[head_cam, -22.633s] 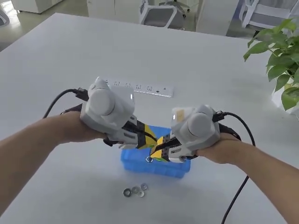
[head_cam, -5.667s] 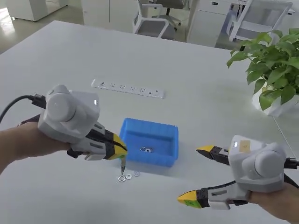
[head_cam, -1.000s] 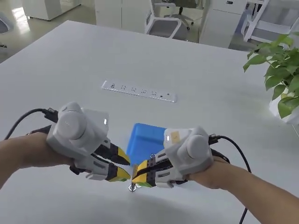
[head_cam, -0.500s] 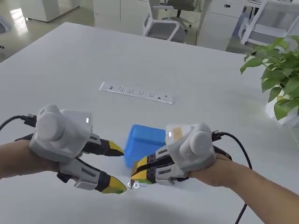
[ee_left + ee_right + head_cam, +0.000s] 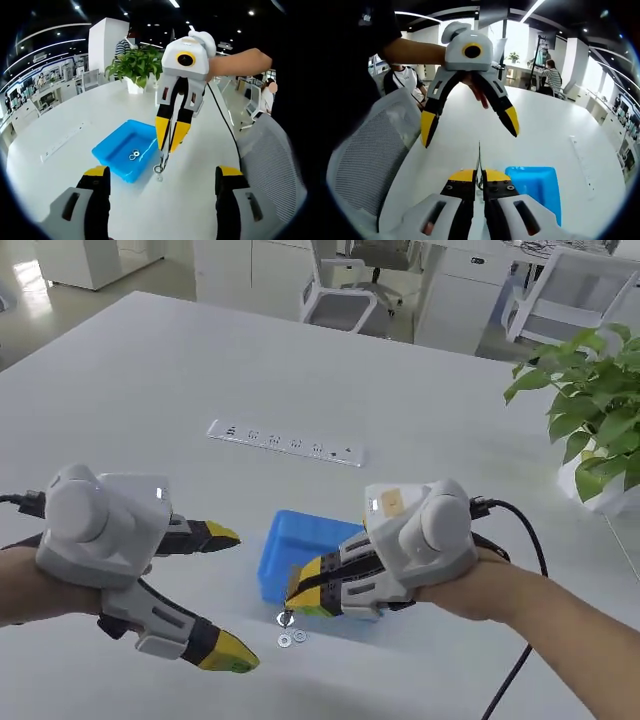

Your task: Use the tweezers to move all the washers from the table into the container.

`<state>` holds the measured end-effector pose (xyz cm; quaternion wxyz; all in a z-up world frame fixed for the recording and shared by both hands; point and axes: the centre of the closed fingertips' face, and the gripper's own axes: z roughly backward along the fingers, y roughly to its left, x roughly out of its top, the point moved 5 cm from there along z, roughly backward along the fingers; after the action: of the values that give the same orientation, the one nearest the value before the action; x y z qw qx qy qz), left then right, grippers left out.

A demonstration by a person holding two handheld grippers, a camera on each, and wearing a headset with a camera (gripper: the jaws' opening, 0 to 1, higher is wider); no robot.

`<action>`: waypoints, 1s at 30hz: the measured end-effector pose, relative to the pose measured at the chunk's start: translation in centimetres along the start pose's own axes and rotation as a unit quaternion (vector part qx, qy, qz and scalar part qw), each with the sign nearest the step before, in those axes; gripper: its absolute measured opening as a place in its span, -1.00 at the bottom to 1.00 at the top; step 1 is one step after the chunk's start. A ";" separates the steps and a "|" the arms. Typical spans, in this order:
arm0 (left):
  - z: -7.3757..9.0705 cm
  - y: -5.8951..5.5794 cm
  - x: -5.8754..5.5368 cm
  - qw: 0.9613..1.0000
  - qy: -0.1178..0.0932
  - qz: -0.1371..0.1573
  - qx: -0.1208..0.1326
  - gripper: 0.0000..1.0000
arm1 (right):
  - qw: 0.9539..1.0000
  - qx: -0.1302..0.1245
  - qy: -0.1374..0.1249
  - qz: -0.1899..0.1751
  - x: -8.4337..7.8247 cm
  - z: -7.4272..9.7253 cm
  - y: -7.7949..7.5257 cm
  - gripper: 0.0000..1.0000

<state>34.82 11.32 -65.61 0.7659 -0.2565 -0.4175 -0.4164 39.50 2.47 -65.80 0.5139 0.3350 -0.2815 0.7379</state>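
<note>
My right gripper point(image 5: 303, 595) is shut on thin metal tweezers point(image 5: 480, 159) that point down beside the blue container point(image 5: 300, 545). A washer point(image 5: 159, 169) sits at the tweezers' tip, just over the table. Two more washers point(image 5: 292, 639) lie on the table in front of the container, and a couple of washers point(image 5: 134, 155) rest inside the container point(image 5: 120, 150). My left gripper point(image 5: 222, 595) is open with nothing between its yellow-tipped jaws, to the left of the tweezers. In the right gripper view the left gripper point(image 5: 469, 130) faces me, spread wide. In the left gripper view the right gripper point(image 5: 171, 136) hangs above the washer.
A white power strip point(image 5: 285, 443) lies on the table beyond the container. A potted plant point(image 5: 585, 400) stands at the right edge. Office chairs point(image 5: 340, 300) stand past the table's far side. A cable point(image 5: 515, 540) trails from the right gripper.
The left gripper, shut close against the right one a second ago, has opened and drawn back to the left. The right gripper keeps the tweezers and has lifted slightly toward the container.
</note>
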 end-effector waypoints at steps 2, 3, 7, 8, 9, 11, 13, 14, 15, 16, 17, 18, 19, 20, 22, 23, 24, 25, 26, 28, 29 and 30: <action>0.1 0.0 0.0 1.000 -0.002 0.003 0.003 0.90 | 1.000 -0.002 -0.002 0.002 0.3 0.4 -0.3 -0.90; 0.2 0.0 0.1 1.000 -0.002 0.004 0.004 0.91 | 1.000 -0.003 -0.003 0.002 0.4 0.5 -0.4 -0.90; 0.3 0.1 0.2 1.000 -0.008 0.005 0.005 0.98 | 1.000 -0.009 -0.005 0.006 0.9 1.2 -1.1 -0.90; 0.4 0.1 0.2 1.000 -0.008 0.005 0.006 0.98 | 1.000 -0.011 -0.006 0.006 1.0 1.4 -1.3 -0.90; 0.4 0.1 0.2 1.000 -0.009 0.006 0.006 0.98 | 1.000 -0.013 -0.007 0.006 1.1 1.6 -1.6 -0.90; 0.5 0.2 0.2 1.000 -0.009 0.006 0.007 0.98 | 1.000 -0.017 -0.009 0.008 1.3 1.9 -2.0 -0.90; 0.5 0.2 0.2 1.000 -0.009 0.006 0.008 0.98 | 1.000 -0.022 -0.011 0.008 1.4 2.1 -2.4 -0.90; 0.5 0.3 0.2 1.000 -0.009 0.007 0.009 0.98 | 1.000 -0.024 -0.010 0.008 1.4 2.2 -2.7 -0.90; 0.6 0.3 0.1 1.000 -0.009 0.007 0.009 0.98 | 1.000 -0.025 -0.010 0.009 1.4 2.2 -2.9 -0.90; 0.6 0.3 0.1 1.000 -0.008 0.008 0.010 0.98 | 1.000 -0.027 -0.010 0.009 1.3 2.2 -3.2 -0.90; 0.6 0.3 0.1 1.000 -0.007 0.007 0.011 0.98 | 1.000 -0.028 -0.010 0.009 1.3 2.3 -3.3 -0.90; 0.6 0.4 0.1 1.000 -0.007 0.007 0.011 0.98 | 0.999 -0.029 -0.009 0.010 1.2 2.3 -3.5 -0.90; 0.6 0.4 0.1 1.000 -0.007 0.008 0.011 0.98 | 0.999 -0.030 -0.009 0.011 1.2 2.3 -3.7 -0.90; 0.7 0.4 0.0 1.000 -0.008 0.009 0.012 0.98 | 0.999 -0.031 -0.009 0.010 1.1 2.3 -3.9 -0.90; 0.7 0.5 0.0 1.000 -0.008 0.009 0.012 0.98 | 0.999 -0.031 -0.009 0.012 0.8 2.2 -4.4 -0.90; 0.7 0.5 0.0 1.000 -0.008 0.010 0.012 0.98 | 0.999 -0.030 -0.009 0.013 0.7 2.1 -4.5 -0.90; 0.7 0.4 0.0 1.000 -0.008 0.010 0.011 0.98 | 0.999 -0.030 -0.009 0.015 0.7 2.1 -4.6 -0.90; 0.7 0.5 0.0 1.000 -0.009 0.010 0.012 0.98 | 0.999 -0.029 -0.009 0.015 0.5 2.0 -4.8 -0.89; 0.7 0.5 -0.1 1.000 -0.010 0.011 0.012 0.98 | 0.999 -0.029 -0.008 0.015 0.4 1.9 -4.9 -0.89; 0.7 0.5 -0.2 1.000 -0.008 0.013 0.013 0.98 | 0.999 -0.030 -0.006 0.014 0.1 1.8 -5.3 -0.89; 0.8 0.5 -0.3 1.000 -0.007 0.013 0.014 0.98 | 0.999 -0.030 -0.006 0.014 0.0 1.8 -5.5 -0.89; 0.8 0.6 -0.3 1.000 -0.007 0.013 0.014 0.98 | 0.999 -0.031 -0.006 0.014 -0.1 1.7 -5.6 -0.89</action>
<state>34.86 12.32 -65.53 0.7718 -0.2539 -0.4250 -0.3991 45.22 2.88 -64.39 0.5122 0.3191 -0.3122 0.7337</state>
